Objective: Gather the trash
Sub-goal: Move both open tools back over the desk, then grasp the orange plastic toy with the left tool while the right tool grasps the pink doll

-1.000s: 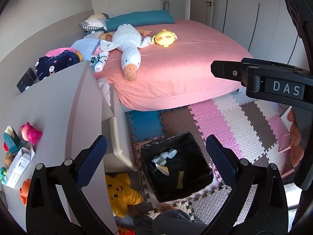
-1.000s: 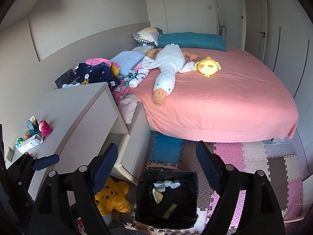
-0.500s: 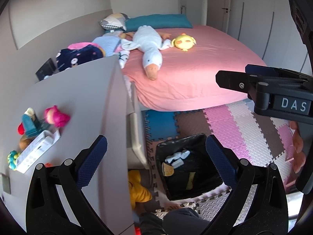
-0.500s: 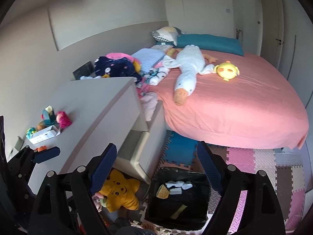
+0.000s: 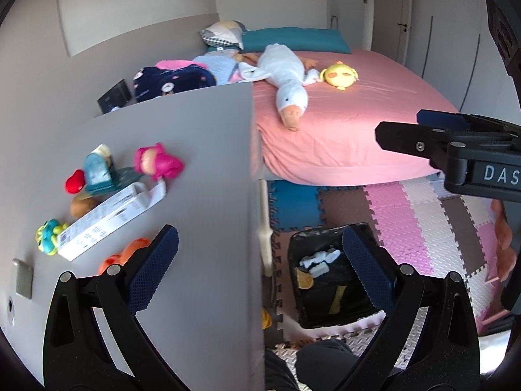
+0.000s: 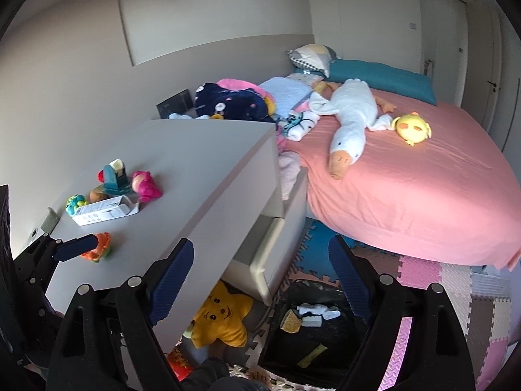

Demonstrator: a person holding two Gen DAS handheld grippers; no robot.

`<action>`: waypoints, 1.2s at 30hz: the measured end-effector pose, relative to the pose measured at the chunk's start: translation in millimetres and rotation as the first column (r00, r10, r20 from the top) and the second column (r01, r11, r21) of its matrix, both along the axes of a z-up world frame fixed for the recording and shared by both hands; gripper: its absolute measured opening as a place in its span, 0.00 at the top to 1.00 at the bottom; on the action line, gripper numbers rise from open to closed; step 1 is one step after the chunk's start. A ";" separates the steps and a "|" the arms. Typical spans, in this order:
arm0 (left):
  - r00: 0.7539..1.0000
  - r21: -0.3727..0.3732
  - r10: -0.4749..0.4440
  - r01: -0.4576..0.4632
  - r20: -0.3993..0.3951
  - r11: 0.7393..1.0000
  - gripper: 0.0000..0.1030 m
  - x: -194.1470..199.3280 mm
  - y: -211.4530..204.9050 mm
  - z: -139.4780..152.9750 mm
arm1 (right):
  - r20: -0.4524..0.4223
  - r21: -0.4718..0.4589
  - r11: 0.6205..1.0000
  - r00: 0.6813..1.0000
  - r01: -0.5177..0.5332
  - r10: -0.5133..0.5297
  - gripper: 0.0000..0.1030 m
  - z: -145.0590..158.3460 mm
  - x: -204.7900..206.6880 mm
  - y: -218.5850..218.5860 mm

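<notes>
We read "DAS" on the right gripper (image 5: 456, 150). Both grippers' jaws stand spread, empty. The bin (image 6: 312, 325) sits lower centre; the table (image 5: 195, 163) now fills more of the left.

A: What can't be made out?
B: The print on the white box (image 5: 107, 220) on the dresser (image 5: 202, 195) is too small to read. The dresser's edge hides most of the yellow star plush (image 6: 221, 321).
A: And the bin?
B: A gripper finger covers the black bin's (image 5: 329, 306) right side.
</notes>
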State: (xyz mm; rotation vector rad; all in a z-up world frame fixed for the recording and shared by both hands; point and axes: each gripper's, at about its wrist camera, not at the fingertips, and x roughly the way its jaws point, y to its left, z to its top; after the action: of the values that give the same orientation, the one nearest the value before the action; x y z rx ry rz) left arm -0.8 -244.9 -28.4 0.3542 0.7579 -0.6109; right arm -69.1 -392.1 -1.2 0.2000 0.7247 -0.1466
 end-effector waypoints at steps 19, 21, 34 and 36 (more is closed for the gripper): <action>0.989 0.050 0.146 -0.146 0.007 0.988 0.05 32.4 86.1 -16.8 | -0.009 0.041 0.990 0.991 -0.133 0.134 0.18 -5.9 38.1 63.5; 0.989 0.058 0.144 -0.145 0.011 0.988 0.05 36.2 88.5 -18.9 | -0.010 0.046 0.989 0.990 -0.138 0.138 0.18 -6.8 41.6 67.4; 0.995 0.076 0.102 -0.101 -0.019 0.992 0.14 56.5 88.1 -35.6 | -0.025 0.074 0.985 0.987 -0.156 0.159 0.18 -15.5 62.8 76.8; 0.994 0.081 0.102 -0.099 -0.030 0.992 0.20 61.1 88.7 -38.4 | -0.029 0.076 0.984 0.986 -0.162 0.164 0.18 -17.1 66.0 78.6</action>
State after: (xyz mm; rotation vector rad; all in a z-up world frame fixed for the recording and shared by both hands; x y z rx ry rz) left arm 60.3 -156.2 -66.8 0.3767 0.8292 -0.4944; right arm -3.1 -313.5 -18.4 0.2078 0.7793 0.0330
